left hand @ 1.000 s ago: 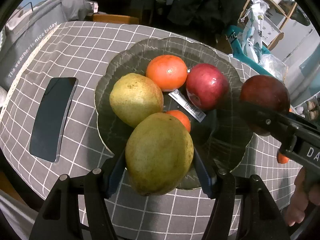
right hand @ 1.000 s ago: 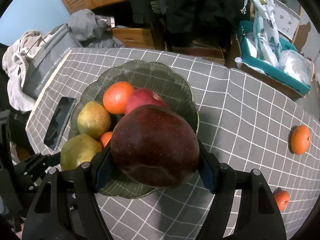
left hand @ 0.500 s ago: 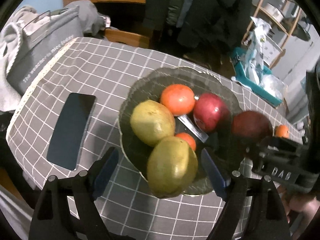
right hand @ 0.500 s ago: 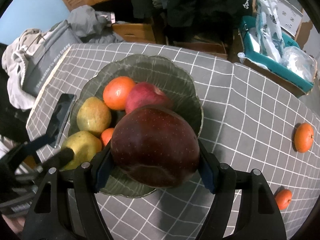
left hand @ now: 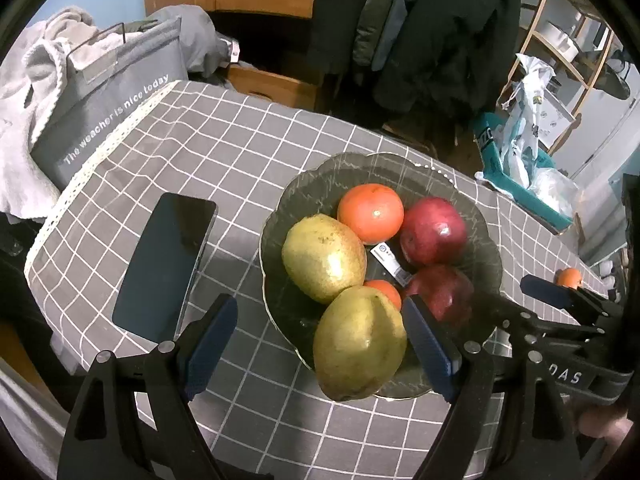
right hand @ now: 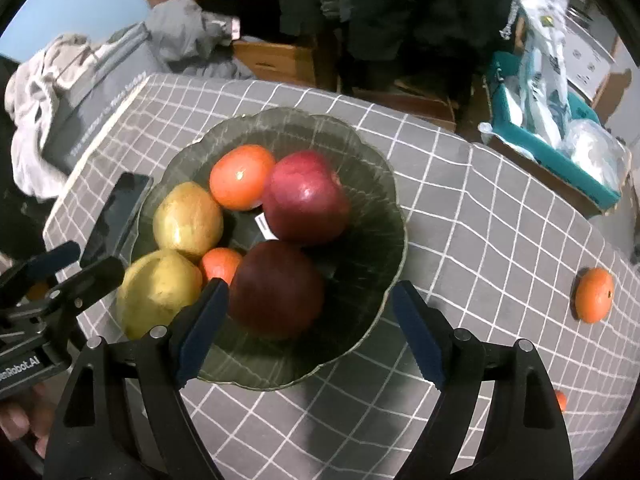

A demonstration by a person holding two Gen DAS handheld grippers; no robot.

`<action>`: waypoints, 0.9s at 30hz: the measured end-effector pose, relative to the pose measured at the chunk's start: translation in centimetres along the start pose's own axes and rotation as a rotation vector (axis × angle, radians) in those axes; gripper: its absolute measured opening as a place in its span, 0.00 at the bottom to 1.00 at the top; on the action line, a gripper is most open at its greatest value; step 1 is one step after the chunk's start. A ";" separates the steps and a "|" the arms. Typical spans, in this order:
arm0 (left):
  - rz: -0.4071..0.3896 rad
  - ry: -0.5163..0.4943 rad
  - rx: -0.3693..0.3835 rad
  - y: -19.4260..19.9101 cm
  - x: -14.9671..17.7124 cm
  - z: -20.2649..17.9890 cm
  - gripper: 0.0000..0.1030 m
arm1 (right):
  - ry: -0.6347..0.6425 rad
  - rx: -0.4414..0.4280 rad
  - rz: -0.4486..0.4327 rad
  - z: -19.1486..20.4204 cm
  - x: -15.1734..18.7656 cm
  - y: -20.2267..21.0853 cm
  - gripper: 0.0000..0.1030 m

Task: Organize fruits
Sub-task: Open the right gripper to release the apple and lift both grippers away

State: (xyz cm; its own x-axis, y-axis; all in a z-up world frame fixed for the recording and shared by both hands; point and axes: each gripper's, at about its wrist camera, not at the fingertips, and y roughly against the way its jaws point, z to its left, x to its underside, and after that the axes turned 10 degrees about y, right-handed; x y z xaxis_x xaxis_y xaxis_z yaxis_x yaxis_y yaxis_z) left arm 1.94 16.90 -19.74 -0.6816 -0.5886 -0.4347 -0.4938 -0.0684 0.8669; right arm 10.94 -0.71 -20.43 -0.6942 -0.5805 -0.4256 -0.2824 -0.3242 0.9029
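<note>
**Dark apple let go into the bowl**

The right tool [right hand: 308,328] is seen with its jaws opening around the dark apple [right hand: 276,290], which sits in the bowl [right hand: 372,216] at about 6 o'clock; neither pad appears to press on it. The release is best finished by lifting straight up, so the apple is not nudged against the red apple [right hand: 306,196] at 12 o'clock of it. The left tool [left hand: 316,344] stands wide, nothing held; the pear [left hand: 360,344] lies between its pads at the bowl's near rim, apparently untouched. Two oranges [right hand: 594,294] are left on the bench [right hand: 500,240], at 3 and 4 o'clock of the bowl. The bench is covered by a grey checked cloth; a phone [left hand: 166,268] lies at 9 o'clock. Coats, a bag and a shelf are seen behind.
</note>
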 end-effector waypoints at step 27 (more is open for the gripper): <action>-0.133 -0.123 0.118 7.0 0.5 -6.7 0.87 | -0.066 0.205 -0.237 -5.2 2.9 13.2 0.82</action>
State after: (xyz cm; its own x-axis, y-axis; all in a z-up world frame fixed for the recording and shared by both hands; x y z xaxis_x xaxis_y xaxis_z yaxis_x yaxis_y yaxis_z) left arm 1.75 10.77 -12.29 -0.6635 -0.4774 -0.5760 -0.6387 -0.0395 0.7685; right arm 8.66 -10.55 -10.09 -0.6329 -0.4548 -0.6266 -0.5644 -0.2831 0.7755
